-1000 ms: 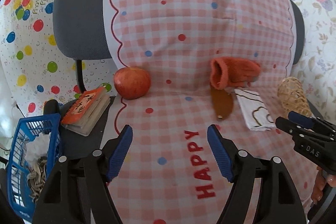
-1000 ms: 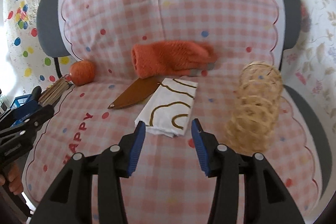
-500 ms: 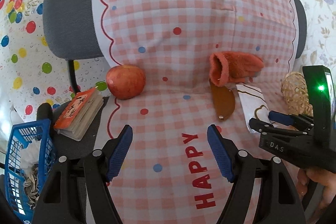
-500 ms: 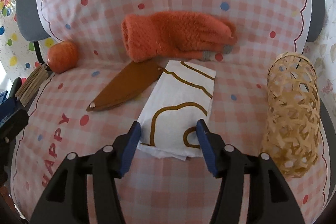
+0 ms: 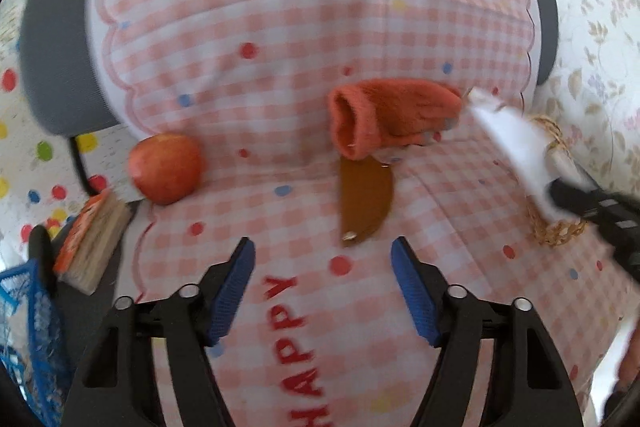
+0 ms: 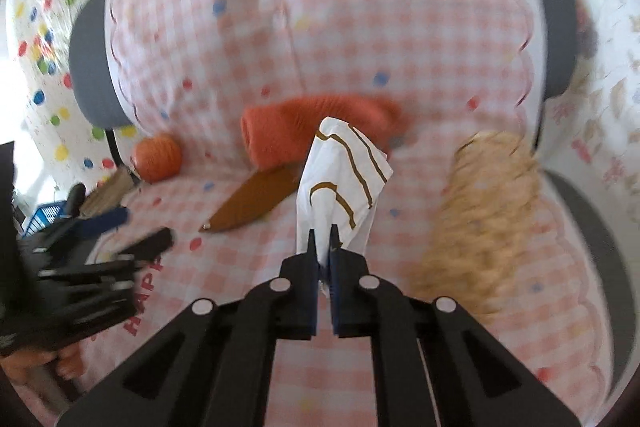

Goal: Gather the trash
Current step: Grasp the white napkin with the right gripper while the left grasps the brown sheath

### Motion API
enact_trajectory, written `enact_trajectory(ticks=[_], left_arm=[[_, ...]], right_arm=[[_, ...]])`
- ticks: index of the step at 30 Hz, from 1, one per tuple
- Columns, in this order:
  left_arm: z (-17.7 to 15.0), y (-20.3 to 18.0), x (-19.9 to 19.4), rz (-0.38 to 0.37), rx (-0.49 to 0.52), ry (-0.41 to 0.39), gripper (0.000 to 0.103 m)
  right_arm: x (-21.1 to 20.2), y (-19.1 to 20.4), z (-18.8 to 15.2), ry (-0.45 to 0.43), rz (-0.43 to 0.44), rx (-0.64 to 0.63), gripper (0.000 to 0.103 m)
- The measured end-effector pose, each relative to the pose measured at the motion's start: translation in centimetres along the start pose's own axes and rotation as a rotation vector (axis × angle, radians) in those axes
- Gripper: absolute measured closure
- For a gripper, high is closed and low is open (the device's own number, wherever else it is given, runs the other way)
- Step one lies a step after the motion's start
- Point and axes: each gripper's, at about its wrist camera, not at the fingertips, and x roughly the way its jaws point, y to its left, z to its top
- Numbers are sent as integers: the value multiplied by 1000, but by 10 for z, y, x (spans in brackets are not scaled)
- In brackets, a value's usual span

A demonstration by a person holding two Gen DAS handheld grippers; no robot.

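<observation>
White folded napkin with brown lines (image 6: 344,183) | centre frame, lifted clear of the gingham seat | your right gripper (image 6: 325,247) clenched on it | next: carry to blue mesh basket (image 5: 28,343), lower left | your left gripper (image 5: 322,291) gaping, empty.

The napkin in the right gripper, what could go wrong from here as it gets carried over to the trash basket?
1. The right gripper pinches only one edge of the napkin; the rest hangs loose, so it might slip out or tear.
2. The blue basket sits beyond the left gripper, whose open fingers lie in the likely path, so a collision is possible.
3. The loose end could brush the orange glove or brown sheath.
</observation>
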Motion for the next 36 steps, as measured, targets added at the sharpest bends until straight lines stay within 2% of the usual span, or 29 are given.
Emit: enact_trajectory(ticks=[3, 11, 21, 23, 24, 25, 29, 32, 36], left_arm=[[8, -14, 18, -18, 32, 30, 44], [22, -36, 69, 49, 138, 145, 42], [26, -31, 77, 19, 110, 140, 42], [26, -29, 78, 28, 102, 137, 49], [27, -29, 78, 39, 100, 134, 57], [29, -28, 78, 42, 101, 131, 59], [25, -30, 60, 29, 110, 114, 62], [18, -29, 24, -69, 53, 68, 62], [6, -32, -28, -126, 22, -21, 62]], right_arm=[[-19, -13, 0, -29, -4, 7, 99], [-28, -40, -11, -29, -1, 70, 99], [-29, -44, -13, -31, 17, 89, 99], [-29, -42, -15, -29, 20, 92, 99], [-29, -41, -16, -28, 22, 92, 98], [-30, -41, -16, -27, 24, 91, 99], [-38, -40, -20, -32, 24, 92, 99], [-45, -42, -24, -35, 21, 88, 99], [-50, -43, -29, -37, 26, 101, 98]])
